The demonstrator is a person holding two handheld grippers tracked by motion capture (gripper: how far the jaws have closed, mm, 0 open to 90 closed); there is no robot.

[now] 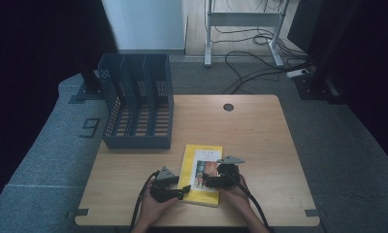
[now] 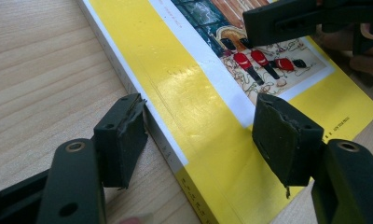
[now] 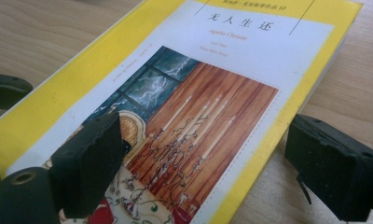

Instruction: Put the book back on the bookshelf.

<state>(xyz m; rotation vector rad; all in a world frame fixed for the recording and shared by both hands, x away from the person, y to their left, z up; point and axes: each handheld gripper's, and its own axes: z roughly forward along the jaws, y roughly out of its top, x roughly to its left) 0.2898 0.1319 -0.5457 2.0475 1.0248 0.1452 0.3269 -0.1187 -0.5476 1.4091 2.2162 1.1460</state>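
— While the yellow book (image 1: 201, 174) lies flat on the table (image 1: 260, 141), near the front edge and between the two hands, I'd say the work has hardly begun. If the aim is to file it, the dark slotted rack (image 1: 136, 109) at the back left stands well apart from it, with nothing visible in its compartments.

— So nothing is lifted yet?

— Nothing that I can see. The left gripper (image 2: 201, 135) straddles the book's spine edge with its jaws wide: one pad sits on the wood right at the white page block, the other hangs over the yellow cover. It grips nothing. The right gripper (image 3: 201, 163) is at the opposite long edge, jaws apart too, one pad over the cover picture and the other beyond the edge, above the table. It holds nothing either.

— What is left, then?

— By my reckoning, everything: getting a hold on the book, raising it, carrying it back and standing it in a slot.

— What does each view add?

— From the high view you get the layout, the rack, the round cable hole (image 1: 228, 107) and both hands framing the book; the jaws are too small there to judge. The left gripper view gives the page edge, the spine and the other gripper's jaw reaching in at the top. The right gripper view gives the cover's printed title, though whether its left pad touches the cover I cannot tell.
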